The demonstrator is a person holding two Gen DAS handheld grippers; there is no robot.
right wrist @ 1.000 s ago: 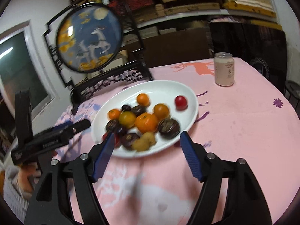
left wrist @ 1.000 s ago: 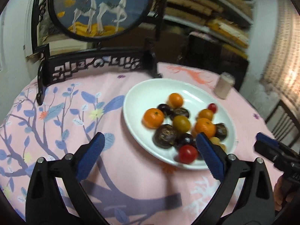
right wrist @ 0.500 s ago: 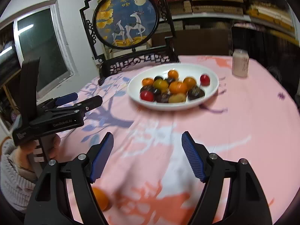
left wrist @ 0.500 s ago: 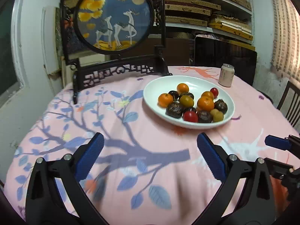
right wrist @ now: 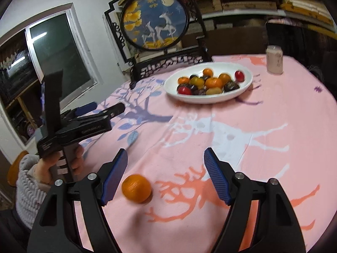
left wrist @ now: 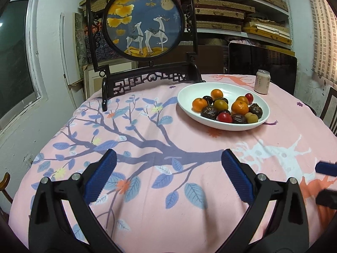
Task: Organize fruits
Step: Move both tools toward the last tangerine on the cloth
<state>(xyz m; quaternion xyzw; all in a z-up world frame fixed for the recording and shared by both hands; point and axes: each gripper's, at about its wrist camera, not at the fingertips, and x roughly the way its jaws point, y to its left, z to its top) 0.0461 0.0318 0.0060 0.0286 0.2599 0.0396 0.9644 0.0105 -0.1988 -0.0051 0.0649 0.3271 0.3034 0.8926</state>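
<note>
Seen from the left wrist camera, the left gripper (left wrist: 168,166) hangs over the near part of the pink tablecloth (left wrist: 147,147) with its blue-padded fingers (left wrist: 101,175) spread wide and nothing between them. Well ahead and to the right sits the white oval bowl (left wrist: 185,107), holding a heap of fruit (left wrist: 227,109): several oranges, two red tomatoes, dark wrinkled fruits and one yellowish one. A pale can (left wrist: 261,81) stands behind the bowl, and a framed deer screen (left wrist: 145,23) stands at the table's far edge. At the right border a blue tip of the right gripper (left wrist: 325,168) pokes in, blurred.

Through the right wrist camera, the right gripper (right wrist: 165,168) is likewise released, its jaws far apart above the cloth. One loose orange (right wrist: 137,188) lies on the tablecloth (right wrist: 242,137) just beside the left-hand pad (right wrist: 114,175); it looks slightly apart from the pad, though blur makes that uncertain. The bowl (right wrist: 210,100) with the other fruit (right wrist: 207,82) is well beyond. To the left, a hand (right wrist: 54,164) holds the left gripper (right wrist: 103,109), which points toward the table.
</note>
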